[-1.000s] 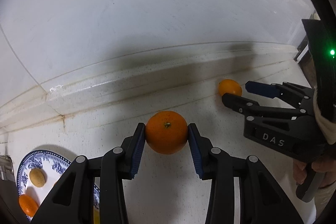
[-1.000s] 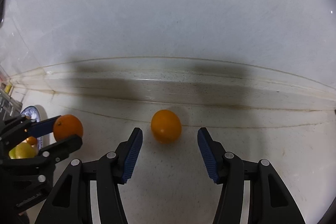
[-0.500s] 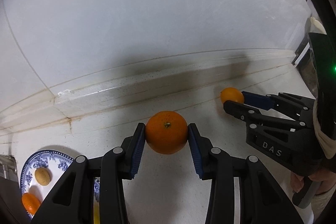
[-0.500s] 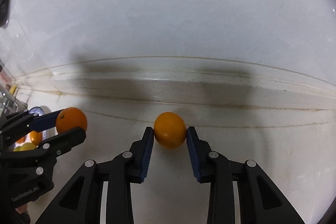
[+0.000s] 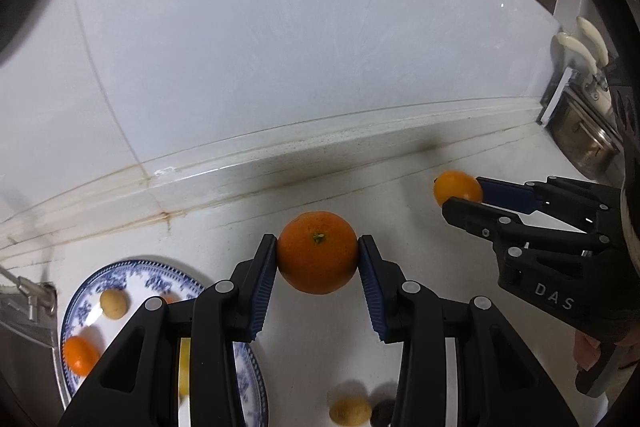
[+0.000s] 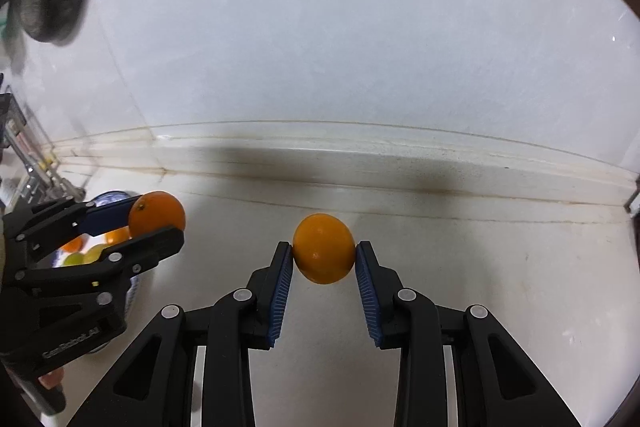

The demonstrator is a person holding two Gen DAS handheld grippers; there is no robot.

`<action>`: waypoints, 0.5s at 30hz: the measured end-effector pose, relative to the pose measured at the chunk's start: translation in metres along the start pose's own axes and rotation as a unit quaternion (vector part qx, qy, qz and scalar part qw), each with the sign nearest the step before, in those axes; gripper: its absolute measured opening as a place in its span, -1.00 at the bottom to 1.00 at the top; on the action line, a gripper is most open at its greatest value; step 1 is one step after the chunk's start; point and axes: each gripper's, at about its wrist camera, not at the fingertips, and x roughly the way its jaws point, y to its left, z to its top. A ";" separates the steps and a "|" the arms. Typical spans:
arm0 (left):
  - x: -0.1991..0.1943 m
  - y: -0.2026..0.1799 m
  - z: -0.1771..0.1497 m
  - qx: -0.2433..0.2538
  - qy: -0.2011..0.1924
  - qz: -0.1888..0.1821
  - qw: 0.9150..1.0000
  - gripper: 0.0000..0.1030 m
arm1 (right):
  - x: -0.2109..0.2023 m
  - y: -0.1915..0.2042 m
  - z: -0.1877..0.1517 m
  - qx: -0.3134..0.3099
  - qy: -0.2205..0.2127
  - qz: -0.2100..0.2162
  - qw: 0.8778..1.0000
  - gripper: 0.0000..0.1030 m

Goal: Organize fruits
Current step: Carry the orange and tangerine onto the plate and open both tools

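Observation:
My left gripper (image 5: 318,259) is shut on a large orange (image 5: 317,251) with its stem end up, held above the white counter. My right gripper (image 6: 323,259) is shut on a smaller, smooth orange (image 6: 324,247), also lifted off the counter. In the left wrist view the right gripper (image 5: 464,195) shows at the right with its small orange (image 5: 457,187). The right wrist view has the left gripper (image 6: 156,217) at the left with its large orange (image 6: 157,212). A blue-patterned plate (image 5: 120,277) lies at lower left and holds a small tan fruit (image 5: 113,303), an orange fruit (image 5: 80,355) and a yellow one partly hidden.
A tan fruit (image 5: 349,411) and a dark round fruit (image 5: 382,414) lie on the counter below my left gripper. A raised ledge (image 6: 360,155) and white wall run along the back. A metal rack (image 6: 32,163) stands at far left, and a metal holder (image 5: 580,131) at far right.
My right gripper has shut on the small orange and lifted it. Both grippers have risen with their oranges, so the counter, the plate and two loose fruits come into view below.

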 end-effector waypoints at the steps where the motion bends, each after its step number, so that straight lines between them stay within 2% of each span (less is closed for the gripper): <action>1: -0.006 0.001 -0.001 -0.002 -0.004 -0.002 1.000 -0.23 | -0.004 0.003 -0.001 -0.002 -0.003 0.001 1.000 -0.35; 15: -0.073 0.014 -0.030 -0.031 -0.053 0.000 0.998 -0.23 | -0.051 0.060 -0.019 -0.030 -0.053 0.013 0.998 -0.35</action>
